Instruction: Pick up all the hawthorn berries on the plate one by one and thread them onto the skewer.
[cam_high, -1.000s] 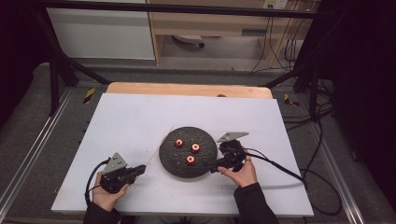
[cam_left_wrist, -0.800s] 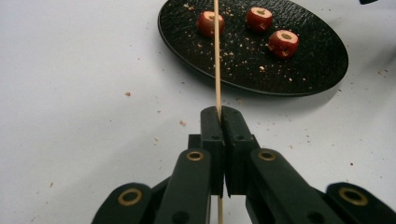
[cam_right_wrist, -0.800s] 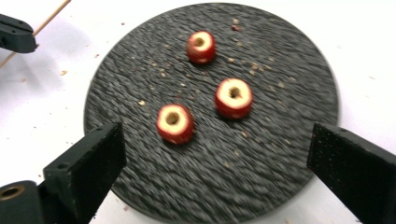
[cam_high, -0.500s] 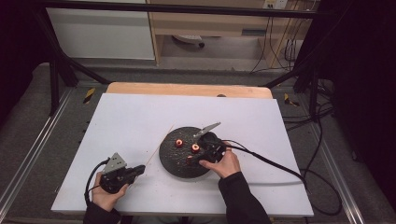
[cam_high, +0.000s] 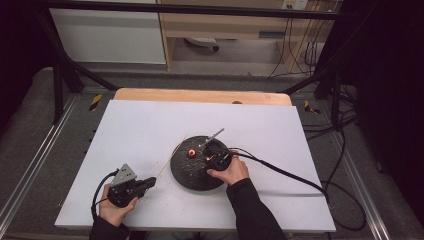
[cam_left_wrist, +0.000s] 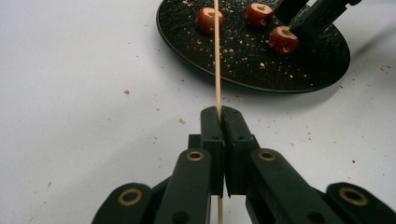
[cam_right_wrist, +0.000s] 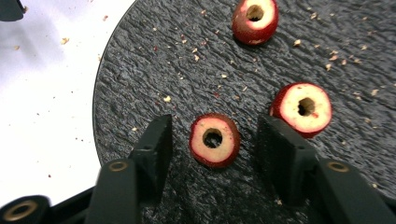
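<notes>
High view: the right gripper (cam_high: 212, 156) has slid from the plate's (cam_high: 192, 181) right edge in over it; the left gripper (cam_high: 145, 183) rests beside it.

Left gripper view: jaws pressed on a skewer (cam_left_wrist: 216, 56) aimed at the plate.

Right gripper view: jaws just closing round a cored slice (cam_right_wrist: 214, 139) — gaps remain either side, so it is not yet pinched; threading comes later.

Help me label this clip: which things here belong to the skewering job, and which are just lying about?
In the job:
- wooden skewer, clamped in left claw
- cored fruit piece between right claw, jaws just closing, not touching
- black plate

Lying about:
- crumbs
- floor cables
</notes>
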